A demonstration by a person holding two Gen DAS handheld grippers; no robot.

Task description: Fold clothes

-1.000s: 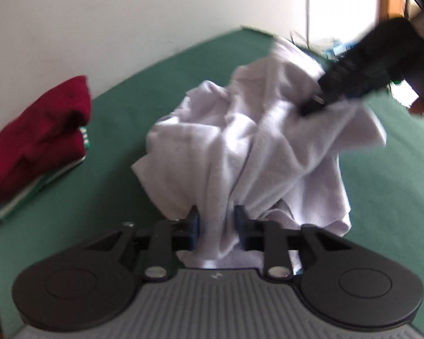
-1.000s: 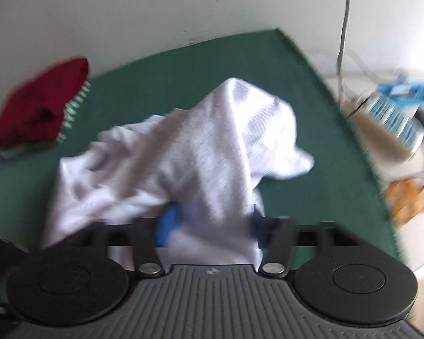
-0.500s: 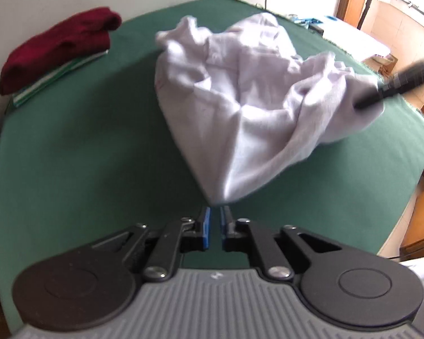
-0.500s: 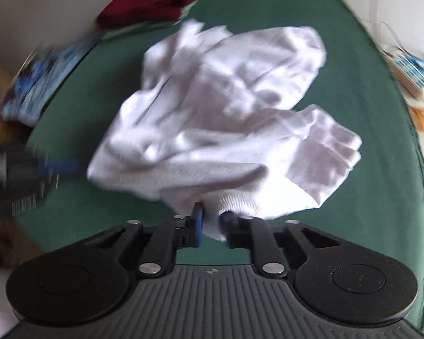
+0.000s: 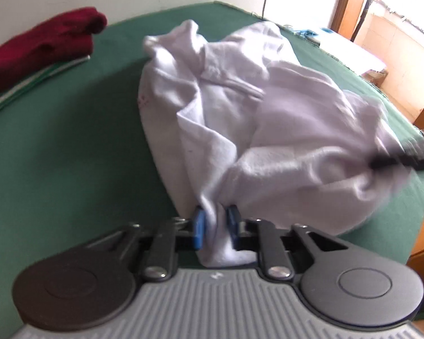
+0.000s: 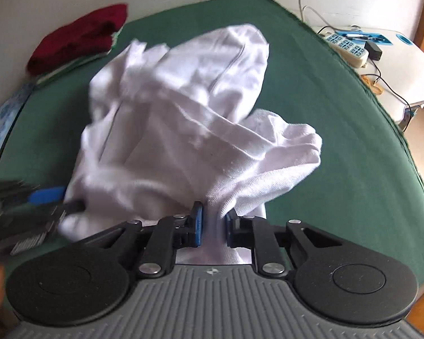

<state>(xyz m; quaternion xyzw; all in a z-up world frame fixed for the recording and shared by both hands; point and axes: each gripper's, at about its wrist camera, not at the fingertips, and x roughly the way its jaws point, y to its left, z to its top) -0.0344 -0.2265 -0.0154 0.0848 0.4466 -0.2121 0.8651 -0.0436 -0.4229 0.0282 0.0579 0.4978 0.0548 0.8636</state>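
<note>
A crumpled white garment (image 5: 240, 118) (image 6: 183, 118) lies bunched over the green table (image 5: 56, 155) (image 6: 339, 113). My left gripper (image 5: 215, 227) is shut on a bunch of its cloth at the near edge; it shows blurred at the left of the right wrist view (image 6: 46, 202). My right gripper (image 6: 213, 227) is shut on another bunch of the same garment, and its dark fingers (image 5: 404, 158) reach into the cloth from the right in the left wrist view.
A folded dark red garment (image 5: 42, 45) (image 6: 79, 36) rests on a green and white striped one at the table's far left. A white side table (image 6: 381, 65) with a power strip (image 6: 347, 46) and cables stands beyond the right edge. A wooden door frame (image 5: 339, 0) is at far right.
Both grippers have taken deeper bunches of the white garment between their fingers. The cloth has been drawn nearer and gathered closer to both cameras.
</note>
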